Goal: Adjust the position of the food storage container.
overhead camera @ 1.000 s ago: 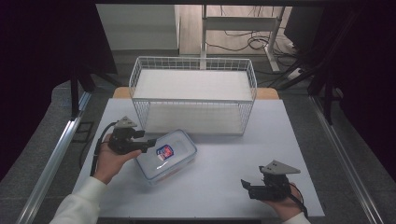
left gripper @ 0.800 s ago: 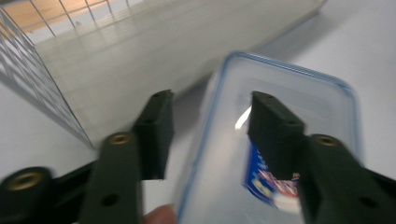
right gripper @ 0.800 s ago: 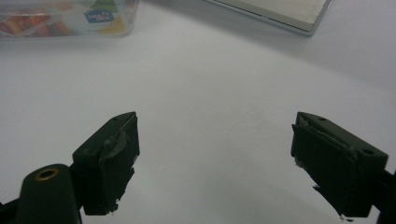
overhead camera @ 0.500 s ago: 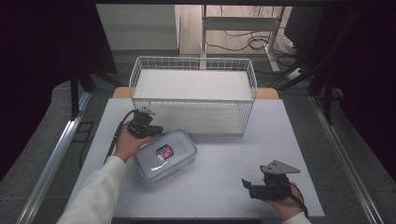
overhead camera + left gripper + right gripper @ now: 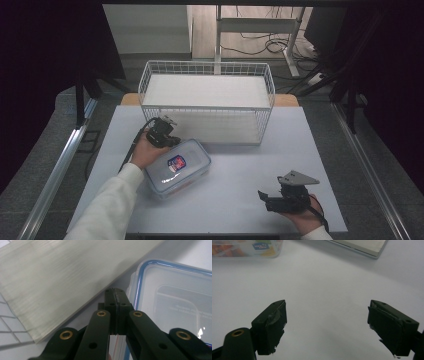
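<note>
Fingers of the left gripper [image 5: 115,293] pressed together, empty — beside the lidded container [image 5: 178,168]; right gripper [image 5: 327,325] spread wide.

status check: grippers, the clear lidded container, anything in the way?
Left gripper shut, empty, jaws beside clear blue-sealed plastic container. Right gripper open, empty, low over white table. White wire basket just behind container.

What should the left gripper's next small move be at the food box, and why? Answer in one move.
Probably press the left gripper sideways against the box rim to nudge it. Its jaws have just closed with nothing between them, their tips sit beside the lid's blue-edged corner, and the right gripper rests open, apart from the box.
</note>
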Tool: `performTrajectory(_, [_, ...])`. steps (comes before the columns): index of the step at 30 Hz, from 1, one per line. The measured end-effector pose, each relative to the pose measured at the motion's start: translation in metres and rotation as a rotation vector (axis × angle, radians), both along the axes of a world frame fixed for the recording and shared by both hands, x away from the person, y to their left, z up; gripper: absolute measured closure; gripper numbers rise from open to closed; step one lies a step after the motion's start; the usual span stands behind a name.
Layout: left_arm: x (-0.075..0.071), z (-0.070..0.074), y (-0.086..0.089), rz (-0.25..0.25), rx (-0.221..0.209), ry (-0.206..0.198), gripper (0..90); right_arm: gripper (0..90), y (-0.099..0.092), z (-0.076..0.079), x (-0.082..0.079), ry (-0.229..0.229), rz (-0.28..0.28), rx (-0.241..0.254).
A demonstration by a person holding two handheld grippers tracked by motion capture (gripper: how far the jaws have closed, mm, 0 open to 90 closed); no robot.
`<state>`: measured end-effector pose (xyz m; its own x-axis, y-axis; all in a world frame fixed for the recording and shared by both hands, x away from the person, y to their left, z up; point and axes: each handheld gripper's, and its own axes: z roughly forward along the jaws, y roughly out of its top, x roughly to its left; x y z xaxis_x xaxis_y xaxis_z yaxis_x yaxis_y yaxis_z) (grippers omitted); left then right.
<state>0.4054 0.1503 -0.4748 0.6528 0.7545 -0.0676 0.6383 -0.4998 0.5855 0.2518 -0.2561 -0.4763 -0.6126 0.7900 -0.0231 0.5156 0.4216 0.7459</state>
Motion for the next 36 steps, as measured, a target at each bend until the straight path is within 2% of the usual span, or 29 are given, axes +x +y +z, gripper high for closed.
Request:
performTrajectory(4, [-0.004,0.004,-0.018,-0.072,0.008,0.026,90.0,15.7,0.001,-0.001,0.001,0.003,0.003,-0.002])
performTrajectory(6, [-0.007,0.007,-0.029,-0.12,0.025,0.03,90.0,15.8,0.001,-0.001,0.001,0.003,0.001,-0.002])
performTrajectory(10, [-0.014,0.009,-0.049,-0.197,0.031,0.036,90.0,15.9,0.001,-0.001,0.001,0.004,0.001,-0.004])
performTrajectory(14, [-0.022,0.011,-0.063,-0.246,0.049,0.04,90.0,15.9,-0.001,-0.001,0.0,0.003,0.001,-0.004])
performTrajectory(17, [-0.023,0.013,-0.065,-0.273,0.082,0.035,90.0,15.9,-0.001,-0.001,0.0,0.002,0.003,-0.003])
performTrajectory(21, [-0.023,0.015,-0.055,-0.228,0.064,0.022,90.0,15.9,-0.001,-0.001,0.0,0.002,0.001,0.0])
performTrajectory(26, [-0.034,0.031,-0.017,-0.133,0.002,-0.015,90.0,15.9,-0.003,-0.001,-0.001,0.006,-0.005,-0.001])
performTrajectory(29, [-0.051,0.037,0.009,-0.074,-0.005,-0.033,90.0,15.9,-0.003,-0.001,-0.001,0.004,-0.008,0.001])
performTrajectory(31, [-0.064,0.036,0.028,-0.031,0.028,-0.039,90.0,15.9,-0.002,0.0,-0.002,0.004,-0.006,-0.002])
performTrajectory(36, [-0.097,0.026,0.071,0.068,-0.016,-0.012,90.0,15.9,0.0,-0.001,-0.002,0.005,-0.006,-0.006])
